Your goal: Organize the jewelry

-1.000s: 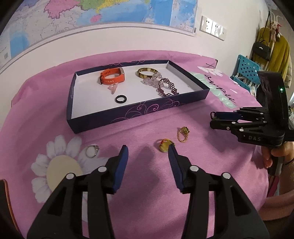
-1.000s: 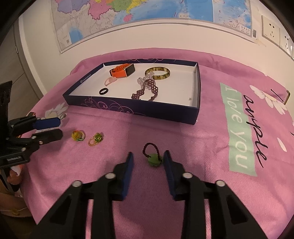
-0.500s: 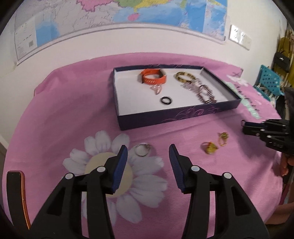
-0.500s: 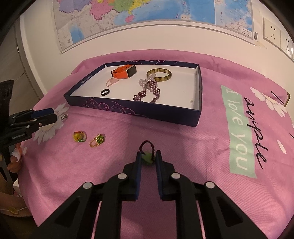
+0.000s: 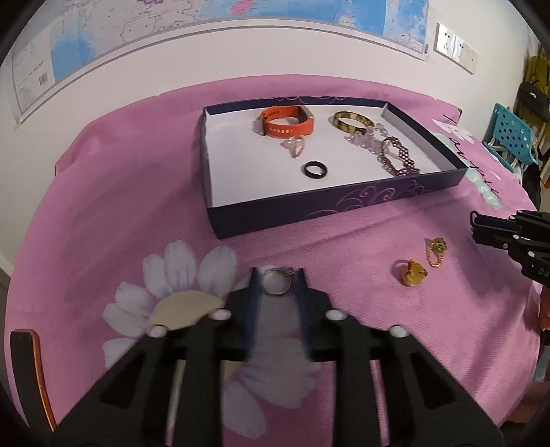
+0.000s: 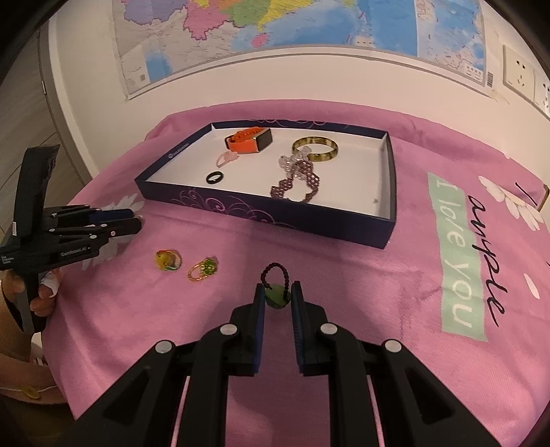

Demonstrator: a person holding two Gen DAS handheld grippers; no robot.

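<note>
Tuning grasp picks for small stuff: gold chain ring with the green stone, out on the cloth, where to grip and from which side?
Take the gold chain ring across its green stone cluster, the only bulky part; the looped chain lies flat and thin on the pink cloth. Come steeply from above, jaws straddling the stone, on the side away from the yellow ring, which sits close beside it. Judgement only: the chain may trail.

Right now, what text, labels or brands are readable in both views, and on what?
"I love you": mint strip printed on the pink cloth.
"anyRde"-like black script beside the strip; exact spelling uncertain.
"GenRobot.AI": side of the left tool, small but legible.
White logo on the box wall: too small to read.
Wall map labels and barcode: too small to read.
</note>
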